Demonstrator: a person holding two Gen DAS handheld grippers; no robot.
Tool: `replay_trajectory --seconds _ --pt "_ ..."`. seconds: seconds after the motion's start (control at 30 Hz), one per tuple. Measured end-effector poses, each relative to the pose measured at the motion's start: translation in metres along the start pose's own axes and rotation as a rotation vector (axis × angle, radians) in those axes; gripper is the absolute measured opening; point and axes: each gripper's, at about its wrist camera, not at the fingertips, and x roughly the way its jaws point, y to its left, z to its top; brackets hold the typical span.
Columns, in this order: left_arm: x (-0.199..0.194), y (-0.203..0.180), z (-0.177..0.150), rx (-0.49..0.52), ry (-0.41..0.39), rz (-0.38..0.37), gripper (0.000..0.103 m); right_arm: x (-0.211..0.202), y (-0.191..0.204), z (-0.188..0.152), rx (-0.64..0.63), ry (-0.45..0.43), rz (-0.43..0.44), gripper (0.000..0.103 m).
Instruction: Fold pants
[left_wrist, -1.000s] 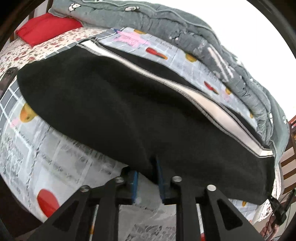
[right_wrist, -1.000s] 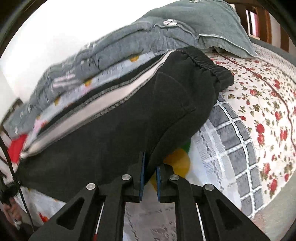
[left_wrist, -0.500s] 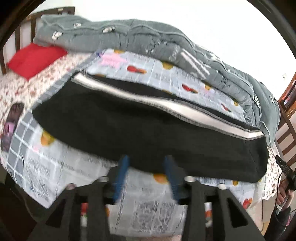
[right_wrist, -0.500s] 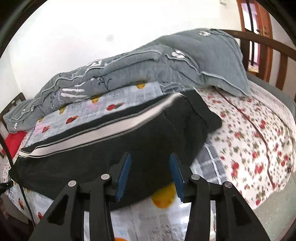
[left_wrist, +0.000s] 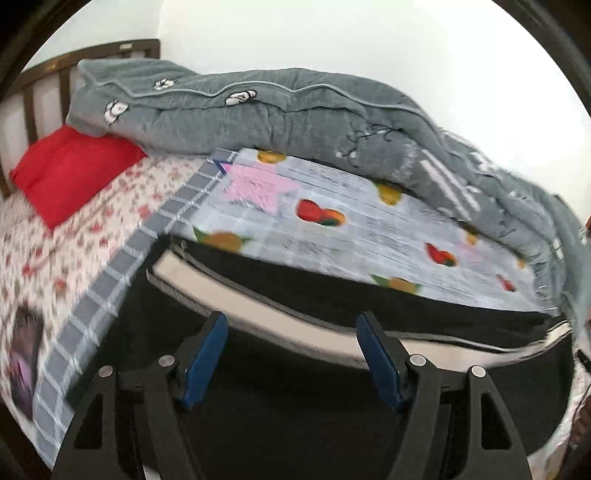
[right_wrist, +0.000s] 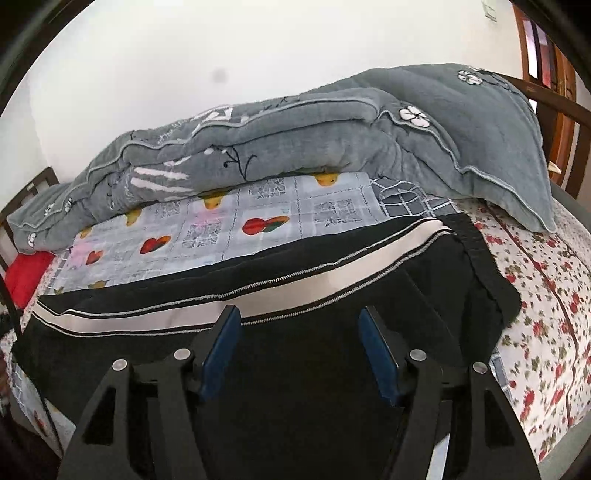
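Black pants (left_wrist: 295, 406) with a white side stripe (left_wrist: 258, 314) lie flat along the near side of the bed, folded lengthwise. In the right wrist view the pants (right_wrist: 295, 387) show their elastic waistband (right_wrist: 476, 258) at the right end. My left gripper (left_wrist: 291, 354) is open and empty above the black cloth. My right gripper (right_wrist: 299, 350) is open and empty above the pants near the waist end.
A grey-white fruit-print sheet (left_wrist: 351, 236) lies under the pants on a floral bedspread (right_wrist: 546, 295). A rolled grey quilt (left_wrist: 295, 118) runs along the far side by the wall. A red pillow (left_wrist: 70, 173) lies by the wooden headboard (left_wrist: 44, 85).
Both grippers were shut on the pants' near edge a second ago. They let go, opened wide and rose above the cloth. The pants now lie flat.
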Motion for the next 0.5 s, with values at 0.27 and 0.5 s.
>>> replay_trajectory --seconds 0.27,0.5 --pt "0.044 0.056 0.039 -0.032 0.024 0.044 0.069 0.032 0.018 0.002 0.033 0.0 -0.003 0.065" --pt "0.078 0.077 0.041 -0.012 0.079 0.084 0.058 0.048 0.039 0.011 0.008 0.01 -0.004 0.065"
